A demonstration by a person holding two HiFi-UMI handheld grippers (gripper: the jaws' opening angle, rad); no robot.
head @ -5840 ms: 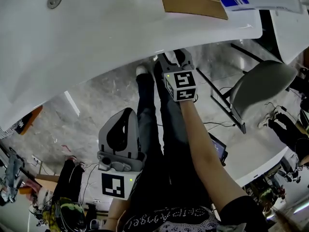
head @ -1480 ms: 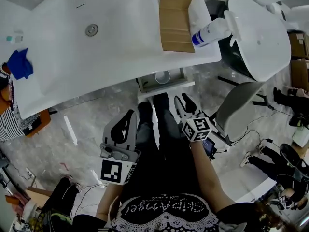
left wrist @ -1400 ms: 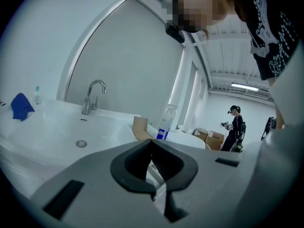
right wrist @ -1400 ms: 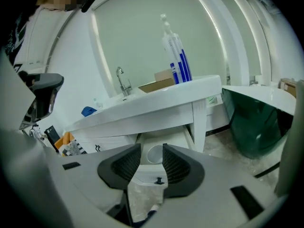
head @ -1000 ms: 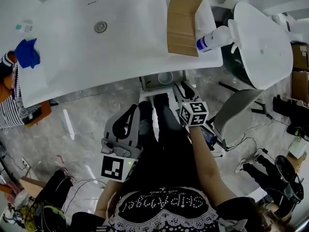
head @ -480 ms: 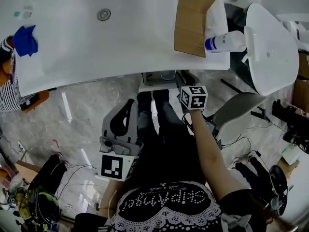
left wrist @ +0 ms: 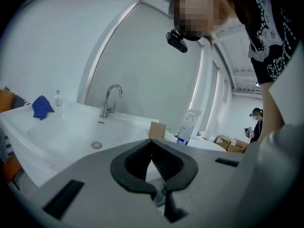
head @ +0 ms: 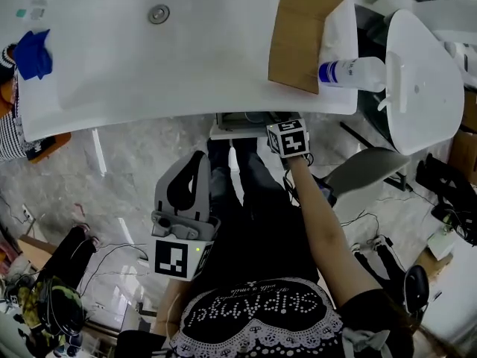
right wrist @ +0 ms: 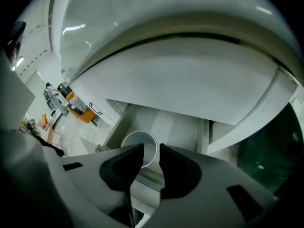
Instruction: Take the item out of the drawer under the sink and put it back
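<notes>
Right gripper view | right tool (right wrist: 151, 149) jaws just narrowed | cup (right wrist: 135, 139) rim between

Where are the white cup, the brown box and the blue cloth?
white cup (right wrist: 138, 137): right gripper view, inner wall near the rim.
brown box (head: 304, 36): head view, middle of its top face.
blue cloth (head: 33, 53): head view, its middle.

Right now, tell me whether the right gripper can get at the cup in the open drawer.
Probably yes: the right gripper, jaws apart after just closing partway, points into the drawer with the cup lined up beyond its tips, nothing blocking.
</notes>
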